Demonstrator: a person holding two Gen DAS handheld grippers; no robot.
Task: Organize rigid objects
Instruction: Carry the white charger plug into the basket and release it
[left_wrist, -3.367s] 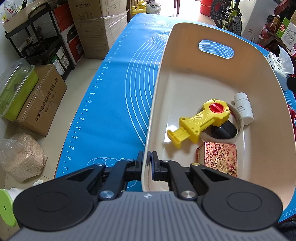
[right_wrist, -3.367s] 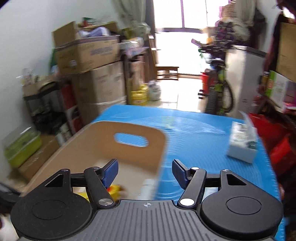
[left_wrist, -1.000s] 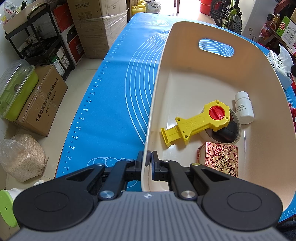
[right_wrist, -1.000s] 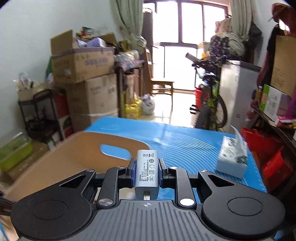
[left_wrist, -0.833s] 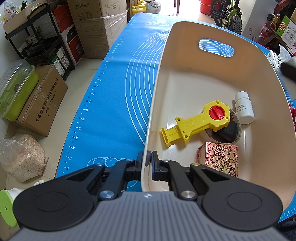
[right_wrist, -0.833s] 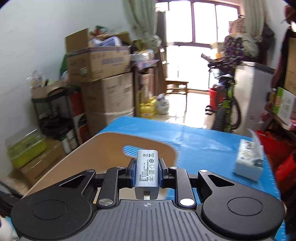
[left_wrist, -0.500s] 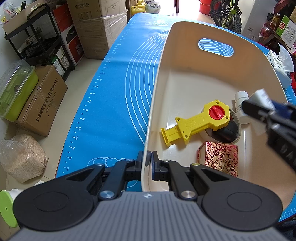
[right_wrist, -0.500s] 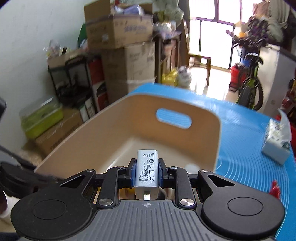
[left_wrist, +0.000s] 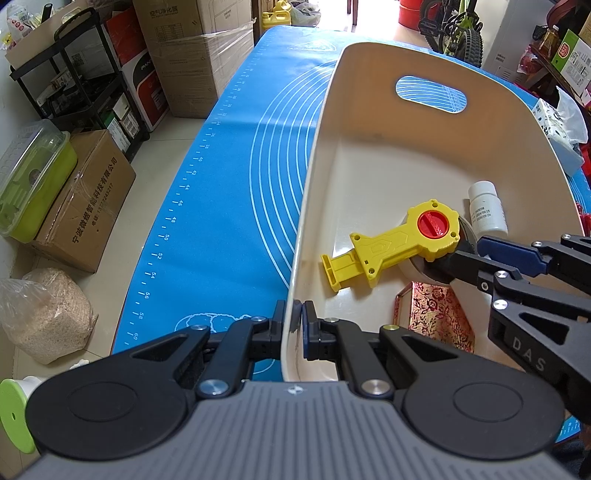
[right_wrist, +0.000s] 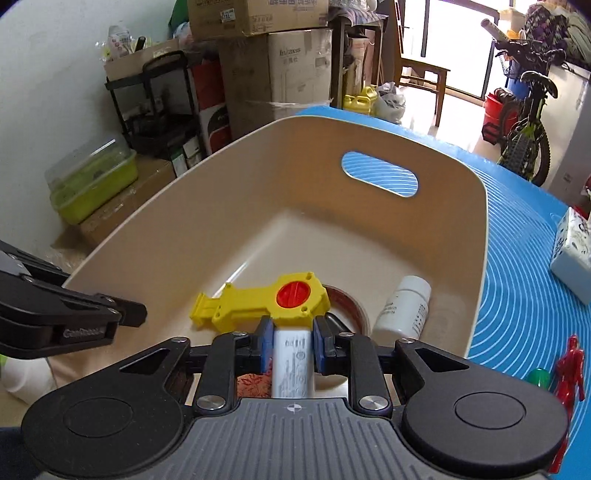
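- Between the fingers of the right gripper (right_wrist: 293, 349): a small white charger block (right_wrist: 293, 360), upright, over the inside of the cream bin (right_wrist: 184, 229). The fingers are opening, and a thin gap shows on each side of the block, so the pads look just off it.
- Below and ahead of those fingers: yellow plastic key toy (right_wrist: 266, 301) lying across a tape roll (right_wrist: 351, 304), white pill bottle (right_wrist: 402, 310) on its side to the right, red patterned box (left_wrist: 434, 317) just under them.
- Left gripper (left_wrist: 297, 321): fingers closed on the bin's near wall, one inside and one outside, holding it steady.
- Handling, my guess: the charger is light, rigid, smooth-sided, so slippery; best taken on its two flat faces, as now. It likely lands on the box or toy and may tip or slide off, but it should not break.
- Bin: stiff, thin wall, pinch at the rim works; probably light enough to shift if knocked.
- Right of the bin on the blue counter (right_wrist: 517, 236): red figurine (right_wrist: 570, 373), small green thing (right_wrist: 538, 377), tissue pack (right_wrist: 572, 254), all outside the bin, likely next.
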